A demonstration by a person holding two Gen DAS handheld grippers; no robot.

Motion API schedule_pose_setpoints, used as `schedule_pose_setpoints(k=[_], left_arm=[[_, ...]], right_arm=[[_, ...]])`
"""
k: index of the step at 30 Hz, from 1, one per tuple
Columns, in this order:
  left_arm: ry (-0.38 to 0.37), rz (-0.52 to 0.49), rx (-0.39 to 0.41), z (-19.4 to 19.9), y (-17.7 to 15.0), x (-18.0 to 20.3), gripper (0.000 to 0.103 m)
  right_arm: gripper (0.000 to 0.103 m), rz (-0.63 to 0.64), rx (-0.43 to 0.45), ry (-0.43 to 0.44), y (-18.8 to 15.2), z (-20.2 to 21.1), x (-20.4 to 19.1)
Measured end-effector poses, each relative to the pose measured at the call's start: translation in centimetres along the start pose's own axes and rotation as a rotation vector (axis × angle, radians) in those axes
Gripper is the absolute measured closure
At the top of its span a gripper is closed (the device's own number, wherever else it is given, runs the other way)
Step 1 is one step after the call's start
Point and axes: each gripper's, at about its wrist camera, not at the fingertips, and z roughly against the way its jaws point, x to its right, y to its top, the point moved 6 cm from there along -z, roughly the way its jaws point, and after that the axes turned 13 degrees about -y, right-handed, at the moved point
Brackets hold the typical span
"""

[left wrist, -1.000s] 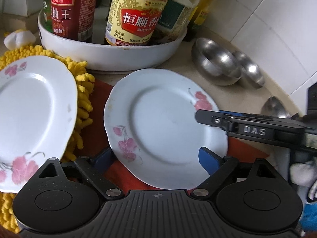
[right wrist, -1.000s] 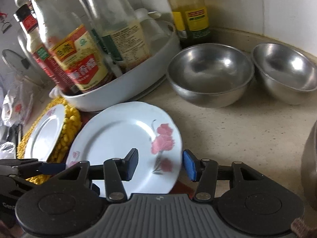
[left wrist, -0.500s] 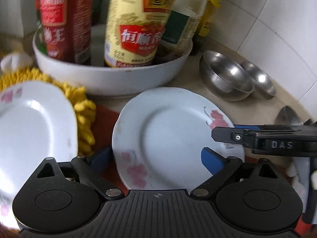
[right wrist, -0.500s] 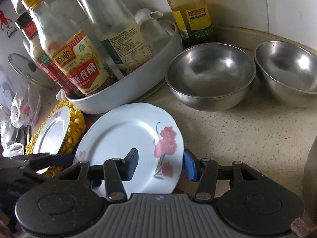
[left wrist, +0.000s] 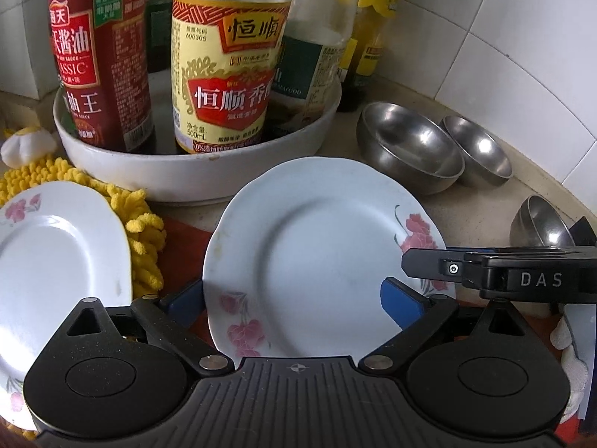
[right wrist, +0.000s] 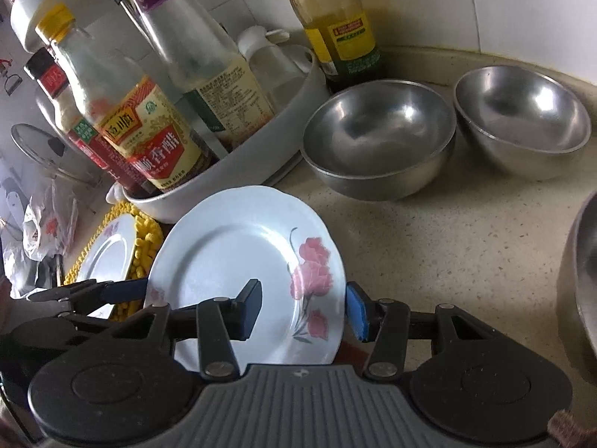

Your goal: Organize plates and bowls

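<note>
left gripper [left wrist: 294, 302] released, jaws wide around floral plate [left wrist: 317, 246] | right gripper [right wrist: 302, 310] – grasping that plate's right rim

A: On the left wrist view your left plate [left wrist: 56, 257] runs off the frame's left edge, and the camera housing covers its lower part.

B: And the middle plate [left wrist: 309, 246]?

A: Its near rim is hidden under the housing in both views. You can't tell whether the right hand-held gripper [right wrist: 302, 311] presses on its rim or just straddles it.

B: The bowls?

A: The third bowl [left wrist: 541, 222] is half behind that gripper's finger; on the right wrist view only a sliver of it [right wrist: 580, 280] shows at the edge. The bottle tops are cut off.
</note>
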Motion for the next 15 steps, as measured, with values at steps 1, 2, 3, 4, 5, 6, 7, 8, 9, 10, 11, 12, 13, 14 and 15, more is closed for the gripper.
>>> schedule_pose_setpoints(k=[1, 2, 3, 4, 5, 6, 7, 8, 9, 10, 11, 12, 13, 14, 15], left_arm=[[0.002, -0.003, 0.0, 0.1, 0.0, 0.1, 0.004], [0.004, -0.006, 0.0, 0.2, 0.0, 0.2, 0.004], [0.004, -0.009, 0.001, 0.5, -0.1, 0.2, 0.004], [0.003, -0.008, 0.003, 0.6, -0.1, 0.2, 0.004], [0.004, -0.007, 0.006, 0.7, -0.1, 0.3, 0.004], [0.005, -0.006, 0.009, 0.9, 0.1, 0.3, 0.004], [0.006, -0.005, 0.011, 1.1, 0.1, 0.3, 0.004], [0.005, -0.007, 0.015, 1.3, 0.1, 0.4, 0.004], [0.006, -0.008, 0.019, 1.4, 0.1, 0.5, 0.004], [0.006, -0.011, 0.022, 1.6, 0.2, 0.6, 0.004], [0.007, -0.015, 0.026, 1.8, 0.2, 0.7, 0.004], [0.006, -0.017, 0.031, 2.0, 0.2, 0.8, 0.004], [0.006, -0.021, 0.034, 2.2, 0.2, 1.0, 0.004], [0.007, -0.026, 0.038, 2.3, 0.3, 1.1, 0.003], [0.007, -0.031, 0.043, 2.6, 0.3, 1.3, 0.003]], right_arm=[[0.058, -0.004, 0.0, 0.0, 0.0, 0.1, 0.0], [0.058, -0.014, -0.003, 0.0, 0.1, 0.2, 0.1], [0.058, -0.02, -0.005, 0.0, 0.0, 0.2, 0.1], [0.058, -0.021, -0.003, -0.002, 0.1, 0.4, 0.1], [0.058, -0.018, 0.001, -0.005, 0.1, 0.5, 0.1], [0.058, -0.015, 0.004, -0.006, 0.1, 0.7, 0.0], [0.058, -0.012, 0.004, -0.006, 0.2, 0.9, -0.1], [0.058, -0.011, 0.005, -0.005, 0.2, 1.0, -0.2], [0.058, -0.013, 0.007, -0.005, 0.2, 1.2, -0.2], [0.058, -0.013, 0.008, -0.005, 0.2, 1.3, -0.2], [0.058, -0.015, 0.01, -0.005, 0.2, 1.5, -0.3], [0.058, -0.017, 0.013, -0.005, 0.2, 1.6, -0.4], [0.058, -0.019, 0.014, -0.007, 0.3, 1.7, -0.4], [0.058, -0.02, 0.012, -0.01, 0.2, 1.9, -0.5], [0.058, -0.019, 0.009, -0.013, 0.2, 2.1, -0.6]])
